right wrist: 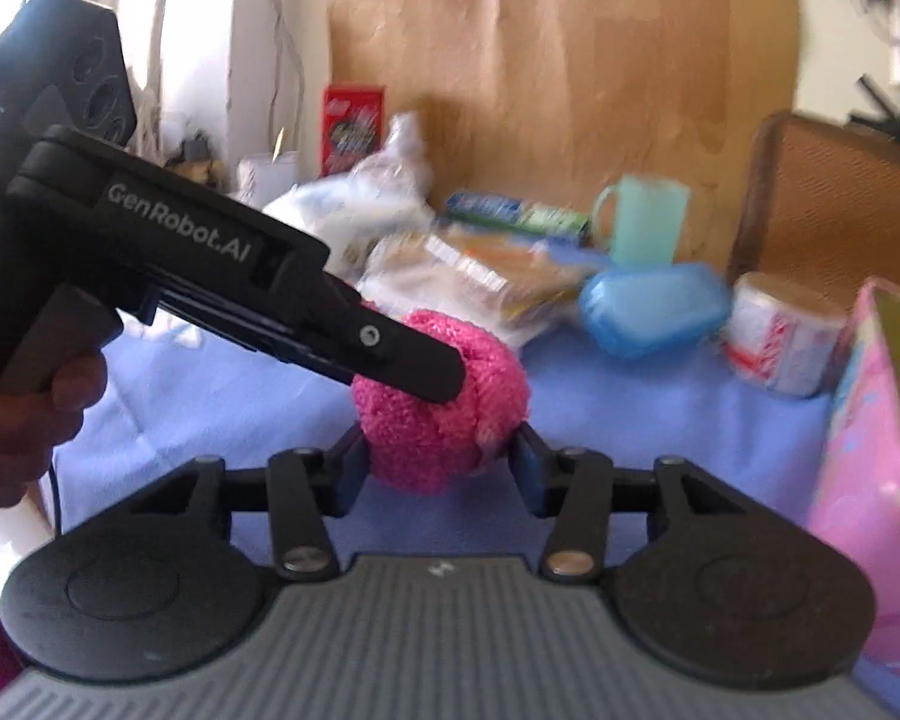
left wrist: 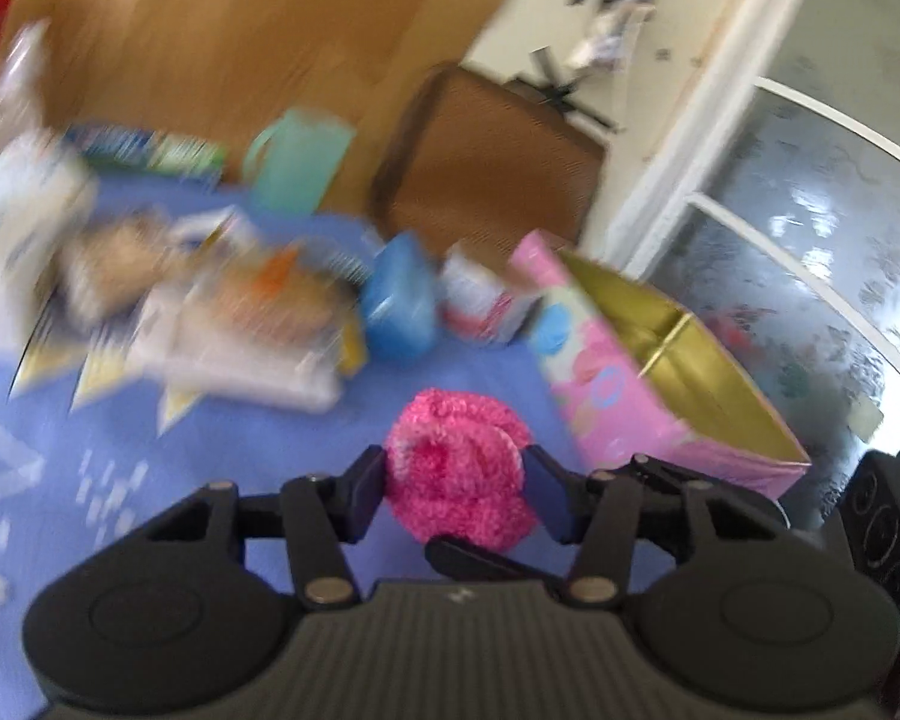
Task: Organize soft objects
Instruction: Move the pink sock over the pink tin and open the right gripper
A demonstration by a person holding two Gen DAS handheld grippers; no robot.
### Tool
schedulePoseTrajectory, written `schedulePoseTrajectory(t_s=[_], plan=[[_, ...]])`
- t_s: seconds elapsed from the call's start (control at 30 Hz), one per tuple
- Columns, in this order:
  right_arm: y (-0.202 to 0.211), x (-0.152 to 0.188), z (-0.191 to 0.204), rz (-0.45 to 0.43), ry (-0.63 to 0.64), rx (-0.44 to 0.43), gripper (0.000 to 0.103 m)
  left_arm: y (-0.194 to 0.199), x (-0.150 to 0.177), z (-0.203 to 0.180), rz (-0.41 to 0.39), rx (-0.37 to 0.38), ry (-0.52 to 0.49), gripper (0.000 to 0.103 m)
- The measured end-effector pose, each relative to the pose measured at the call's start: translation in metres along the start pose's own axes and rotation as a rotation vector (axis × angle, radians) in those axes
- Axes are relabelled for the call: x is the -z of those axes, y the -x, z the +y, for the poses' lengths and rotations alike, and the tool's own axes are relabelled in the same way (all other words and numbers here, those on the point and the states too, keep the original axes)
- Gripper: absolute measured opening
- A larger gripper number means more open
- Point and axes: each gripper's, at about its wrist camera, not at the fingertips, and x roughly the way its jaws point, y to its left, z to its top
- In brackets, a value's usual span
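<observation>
The pink fluffy ball (right wrist: 444, 402) serves as reference for all positions. It sits low over the blue cloth (right wrist: 630, 420) covering the tabletop (left wrist: 222, 30); whether it rests on the cloth or is lifted clear cannot be told.

The left hand-held gripper (left wrist: 456, 486) is closed on the ball: both fingers (left wrist: 369, 489) press into its sides and the fluff bulges between them. In the right wrist view, this same gripper comes in from the left, one black finger lying across the ball's upper face, with a person's hand (right wrist: 24, 408) on its handle.

The right hand-held gripper (right wrist: 441, 459) also has the ball between its fingers (right wrist: 528, 468). They stand at a middling width, against the lower flanks of the ball; firm pressure is not evident.

To the right of the ball stands an open pink gift bag (left wrist: 648, 372) with a gold lining, near but not touching. Behind the ball lie a blue soft pouch (right wrist: 654, 312) and a paper roll (right wrist: 780, 336), side by side. Further behind stands a green cup (right wrist: 642, 219), with a pile of plastic packets (right wrist: 450, 264) to its left. The left wrist view is heavily blurred; finer detail there is unreadable.
</observation>
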Motion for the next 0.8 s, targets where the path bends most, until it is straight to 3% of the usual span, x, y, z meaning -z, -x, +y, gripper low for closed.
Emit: schedulePoseTrajectory(t_s=[0.2, 0.5, 0.6, 0.67, 0.7, 0.8], plan=[[0.039, -0.007, -0.02, -0.166, 0.002, 0.209, 0.053, -0.033, -0.036, -0.064, -0.011, 0.109, -0.152, 0.05], [0.109, 0.015, -0.093, -0.188, -0.145, 0.571, 0.053, -0.122, -0.033, -0.183, 0.079, 0.264, -0.361, 0.055], [0.123, 0.026, -0.121, -0.155, -0.206, 0.703, 0.06, -0.14, -0.025, -0.203, 0.075, 0.227, -0.405, 0.064], [0.128, 0.033, -0.139, -0.121, -0.255, 0.821, 0.077, -0.14, -0.023, -0.204, 0.068, 0.21, -0.411, 0.066], [0.132, 0.036, -0.146, -0.126, -0.286, 0.85, 0.083, -0.137, -0.021, -0.202, 0.063, 0.209, -0.412, 0.067], [0.142, 0.046, -0.152, -0.165, -0.342, 0.855, 0.083, -0.124, -0.022, -0.187, 0.037, 0.172, -0.404, 0.068]])
